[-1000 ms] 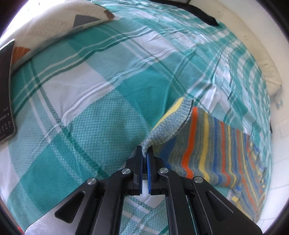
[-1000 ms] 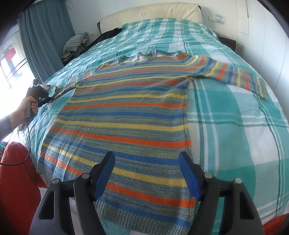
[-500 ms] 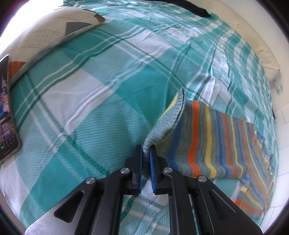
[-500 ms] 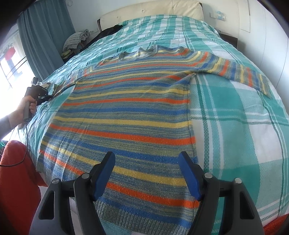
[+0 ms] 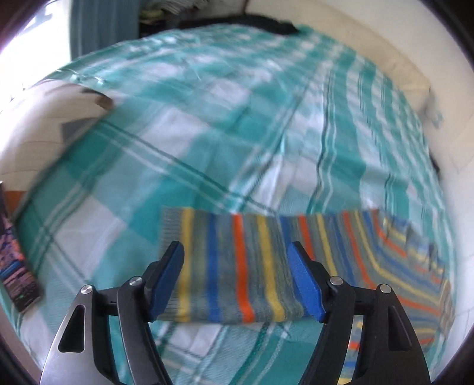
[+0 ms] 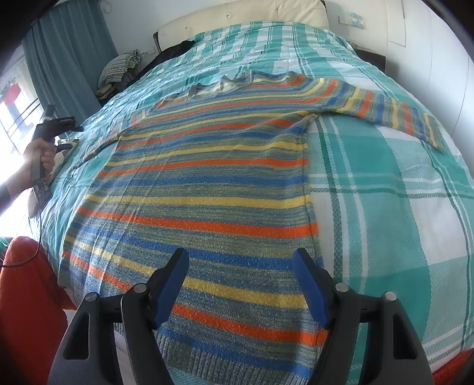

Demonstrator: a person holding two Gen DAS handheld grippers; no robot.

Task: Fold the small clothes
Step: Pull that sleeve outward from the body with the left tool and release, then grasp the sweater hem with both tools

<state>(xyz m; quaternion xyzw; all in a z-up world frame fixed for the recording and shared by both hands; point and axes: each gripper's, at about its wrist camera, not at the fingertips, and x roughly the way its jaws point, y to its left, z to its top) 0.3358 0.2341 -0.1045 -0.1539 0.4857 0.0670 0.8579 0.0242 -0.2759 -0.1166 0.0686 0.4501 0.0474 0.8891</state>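
A striped knit sweater (image 6: 207,183) in blue, orange, yellow and grey lies flat, spread on a teal and white checked bedspread (image 6: 400,207). Its right sleeve (image 6: 385,109) stretches out to the right. In the left wrist view its left sleeve (image 5: 254,266) lies flat across the bed. My left gripper (image 5: 235,266) is open and empty, just above that sleeve near the cuff. My right gripper (image 6: 241,275) is open and empty over the sweater's bottom hem. The left gripper also shows far left in the right wrist view (image 6: 50,127), held in a hand.
A patterned pillow (image 5: 38,124) and a dark phone-like slab (image 5: 14,266) lie at the bed's left side. A cream headboard (image 6: 251,14) and a heap of clothes (image 6: 124,71) stand at the far end. A red object (image 6: 26,311) sits at the lower left.
My left gripper has opened and let go of the sleeve cuff, which now lies flat on the bed. The left view has swung and is blurred. The right gripper has barely moved.
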